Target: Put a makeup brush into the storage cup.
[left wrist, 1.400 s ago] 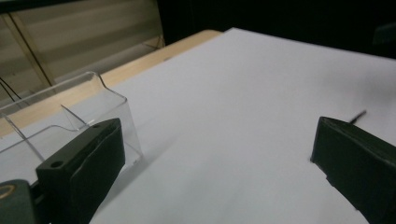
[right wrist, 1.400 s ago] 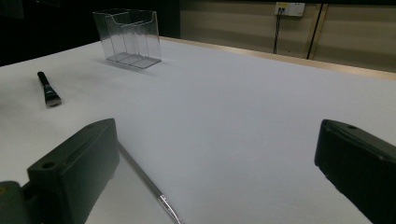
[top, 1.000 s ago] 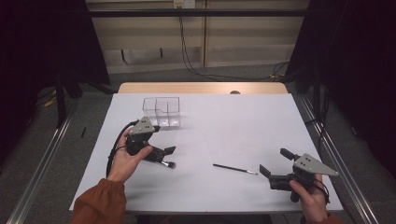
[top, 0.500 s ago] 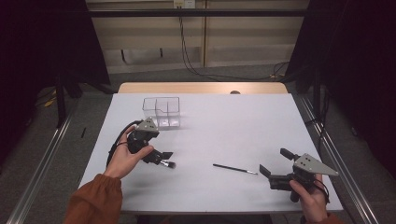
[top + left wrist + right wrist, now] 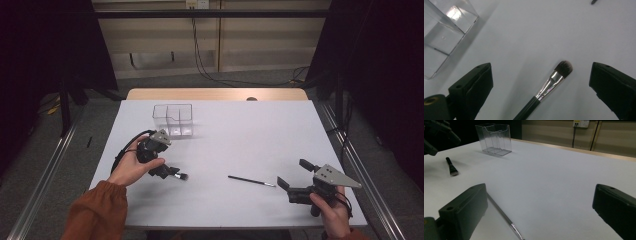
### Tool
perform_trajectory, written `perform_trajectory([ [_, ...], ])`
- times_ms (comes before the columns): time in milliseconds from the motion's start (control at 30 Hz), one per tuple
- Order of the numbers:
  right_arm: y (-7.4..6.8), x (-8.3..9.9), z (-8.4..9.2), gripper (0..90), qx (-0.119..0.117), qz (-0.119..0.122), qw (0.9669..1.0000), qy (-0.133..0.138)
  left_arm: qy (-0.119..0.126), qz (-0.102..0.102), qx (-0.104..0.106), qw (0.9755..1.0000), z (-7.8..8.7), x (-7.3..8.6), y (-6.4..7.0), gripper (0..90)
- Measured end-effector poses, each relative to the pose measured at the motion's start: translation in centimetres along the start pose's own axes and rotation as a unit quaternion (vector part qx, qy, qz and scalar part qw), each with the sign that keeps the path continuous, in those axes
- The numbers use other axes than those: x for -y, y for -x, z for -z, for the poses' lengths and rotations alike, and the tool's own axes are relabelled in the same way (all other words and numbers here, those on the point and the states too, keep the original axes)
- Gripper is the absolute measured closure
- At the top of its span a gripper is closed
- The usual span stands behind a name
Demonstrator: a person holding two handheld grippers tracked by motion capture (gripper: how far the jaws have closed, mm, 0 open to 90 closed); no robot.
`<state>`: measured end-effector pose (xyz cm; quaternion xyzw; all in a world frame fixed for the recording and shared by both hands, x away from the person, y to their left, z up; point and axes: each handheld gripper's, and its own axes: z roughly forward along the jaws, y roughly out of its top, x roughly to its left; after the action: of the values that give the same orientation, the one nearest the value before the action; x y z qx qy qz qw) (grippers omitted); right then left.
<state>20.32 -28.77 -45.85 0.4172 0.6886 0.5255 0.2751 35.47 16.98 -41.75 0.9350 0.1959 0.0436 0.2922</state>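
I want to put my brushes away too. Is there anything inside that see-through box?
The clear box looks empty: through its walls in the right gripper view only the white table shows. The thick brush lies outside it, between the open left gripper jaws.

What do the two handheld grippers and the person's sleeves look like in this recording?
Both are black. The left gripper and right gripper each carry a grey three-cornered plate on top, dotted with small holes. The jaws are blocky, matt black, each with a small hole near the tip. A black cable loops from the left gripper. The person's left sleeve is rust orange.
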Motion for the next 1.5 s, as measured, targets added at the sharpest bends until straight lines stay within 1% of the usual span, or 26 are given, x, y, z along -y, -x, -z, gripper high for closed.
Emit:
perform_trajectory([
  [67,0.0,0.0,0.0,0.0,0.001,0.0,1.0,0.002,-0.006,-0.001,-0.002,1.0,-0.2,0.1,-0.1,5.2],
  [133,0.0,0.0,0.0,0.0,0.001,0.0,1.0,0.002,-0.02,-0.01,0.005,0.9997,-0.3,0.2,-0.2,4.8],
  [200,0.0,0.0,0.0,0.0,0.001,0.0,1.0,0.002,-0.025,-0.011,0.006,0.9996,-0.3,0.3,-0.3,4.8],
  [300,0.0,0.0,0.0,0.0,0.0,0.001,1.0,0.001,-0.029,-0.021,0.011,0.9993,-0.4,0.3,-0.4,5.9],
  [367,0.0,0.0,0.0,0.0,0.001,0.001,1.0,0.0,-0.036,-0.016,0.009,0.9992,-0.5,0.3,-0.5,4.0],
  [467,-0.1,0.0,0.0,0.0,0.0,-0.001,1.0,-0.001,-0.053,-0.017,0.019,0.9983,-0.8,0.3,-0.8,4.5],
  [533,-0.1,0.0,0.0,0.0,0.0,0.001,1.0,-0.001,-0.071,-0.003,0.022,0.9972,-1.3,0.3,-0.8,3.9],
  [567,-0.1,0.0,0.0,0.0,0.0,0.001,1.0,0.0,-0.078,-0.001,0.022,0.9967,-1.4,0.3,-0.8,3.9],
  [633,0.0,0.0,0.0,0.0,0.0,0.001,1.0,-0.001,-0.09,-0.011,0.027,0.9955,-1.8,0.3,-0.7,3.7],
  [667,-0.1,0.0,0.0,0.0,0.0,0.0,1.0,0.0,-0.09,-0.015,0.027,0.9954,-1.9,0.3,-0.7,5.0],
  [733,-0.1,0.0,0.0,0.0,0.0,0.001,1.0,0.0,-0.095,-0.014,0.026,0.9951,-2.2,0.2,-0.7,5.4],
  [767,-0.1,0.0,0.0,0.0,0.0,0.001,1.0,-0.001,-0.095,-0.016,0.029,0.9949,-2.2,0.2,-0.8,5.4],
  [833,-0.1,0.0,0.0,0.0,-0.001,0.002,1.0,-0.001,-0.101,-0.015,0.037,0.9941,-2.4,0.1,-0.8,7.6],
  [900,-0.1,0.0,0.0,0.0,0.0,0.002,1.0,-0.001,-0.107,-0.023,0.038,0.9932,-2.6,-0.1,-0.7,10.1],
  [967,-0.1,0.0,0.0,0.0,0.0,0.003,1.0,-0.001,-0.114,-0.031,0.044,0.992,-3.0,-0.2,-0.5,14.3],
  [1033,-0.1,0.0,0.0,0.0,-0.001,0.003,1.0,-0.001,-0.128,-0.042,0.044,0.9899,-3.5,-0.3,-0.2,15.5],
  [1100,-0.1,0.0,0.0,0.0,0.0,0.004,1.0,-0.001,-0.13,-0.045,0.05,0.9893,-3.7,-0.3,-0.1,18.1],
  [1133,-0.1,0.0,0.0,0.0,0.0,0.004,1.0,-0.001,-0.137,-0.05,0.051,0.988,-3.9,-0.3,0.0,20.4],
  [1167,-0.1,0.0,0.0,0.0,0.0,0.003,1.0,-0.001,-0.138,-0.051,0.049,0.9878,-4.0,-0.3,0.0,21.1],
  [1200,-0.1,0.0,0.0,0.0,0.0,0.004,1.0,-0.002,-0.144,-0.059,0.053,0.9864,-4.1,-0.3,-0.1,21.8],
  [1233,-0.1,0.0,0.0,0.0,0.0,0.004,1.0,-0.002,-0.141,-0.056,0.056,0.9869,-4.1,-0.2,0.0,22.8],
  [1267,-0.1,0.0,0.0,0.0,-0.001,0.005,1.0,-0.001,-0.139,-0.059,0.057,0.9869,-4.1,-0.2,-0.1,25.5],
  [1300,-0.1,0.0,0.0,0.0,-0.001,0.004,1.0,-0.001,-0.139,-0.055,0.054,0.9874,-4.2,-0.2,-0.2,26.4],
  [1333,-0.1,0.0,0.0,0.0,-0.001,0.005,1.0,-0.002,-0.143,-0.058,0.055,0.9865,-4.2,-0.2,-0.2,26.5],
  [1467,-0.1,0.0,-0.1,0.0,-0.001,0.005,1.0,-0.002,-0.144,-0.061,0.051,0.9864,-4.3,-0.1,-0.3,30.4],
  [1500,-0.1,0.0,-0.1,0.0,-0.001,0.005,1.0,-0.002,-0.149,-0.071,0.05,0.985,-4.3,-0.2,-0.3,31.2],
])
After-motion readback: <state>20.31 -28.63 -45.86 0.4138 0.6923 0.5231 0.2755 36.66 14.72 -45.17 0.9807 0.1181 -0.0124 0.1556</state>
